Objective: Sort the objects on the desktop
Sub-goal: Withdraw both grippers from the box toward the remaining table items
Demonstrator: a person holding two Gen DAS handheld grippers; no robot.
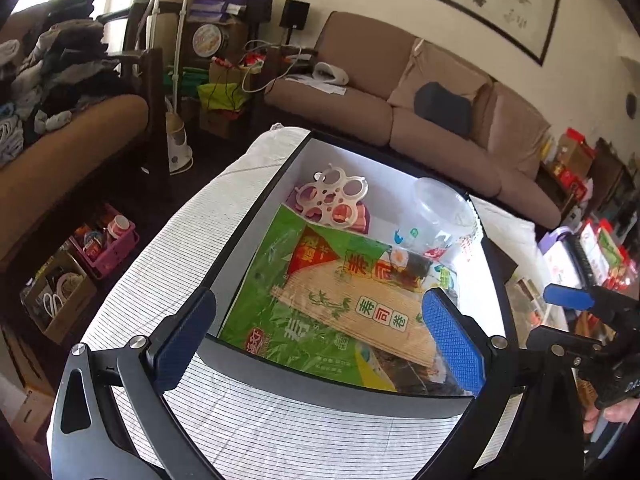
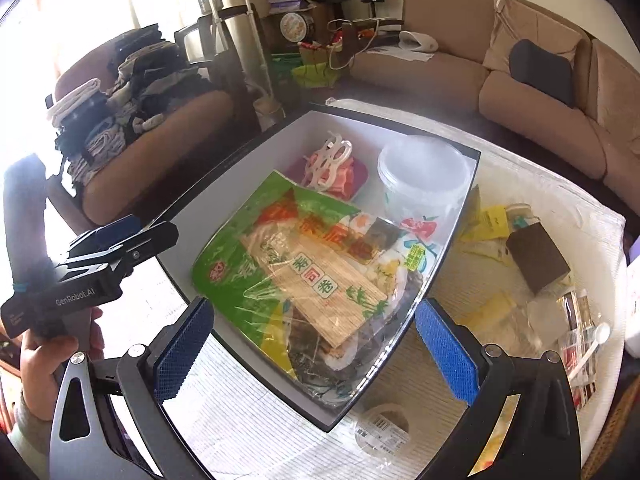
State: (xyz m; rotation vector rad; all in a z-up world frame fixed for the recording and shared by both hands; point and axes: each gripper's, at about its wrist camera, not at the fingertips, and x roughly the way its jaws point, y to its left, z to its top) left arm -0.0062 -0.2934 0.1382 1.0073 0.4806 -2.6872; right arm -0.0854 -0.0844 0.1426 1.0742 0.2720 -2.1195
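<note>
My left gripper (image 1: 320,334) is wide open with nothing in it. My right gripper (image 2: 314,344) is wide open and empty too. Both hang over the near edge of the box (image 1: 256,216).

The box sits on the white striped cloth (image 1: 168,248). Inside it lies the green sushi mat pack (image 2: 280,264), with its long side running from near to far. At the far end are the pink and white ring holder (image 1: 332,196) and the clear tub (image 2: 424,176). These things look sorted already.

The mess that is left is on the right side of the box. There I see a brown card (image 2: 536,258), yellow packets (image 2: 490,218), a white spoon (image 2: 596,340) and a small round lid (image 2: 384,424) just in front of the box's near corner.

All of that lies to the right of my right gripper, and far from my left one. So I think the right hand should go next. The round lid is nearest to it.
</note>
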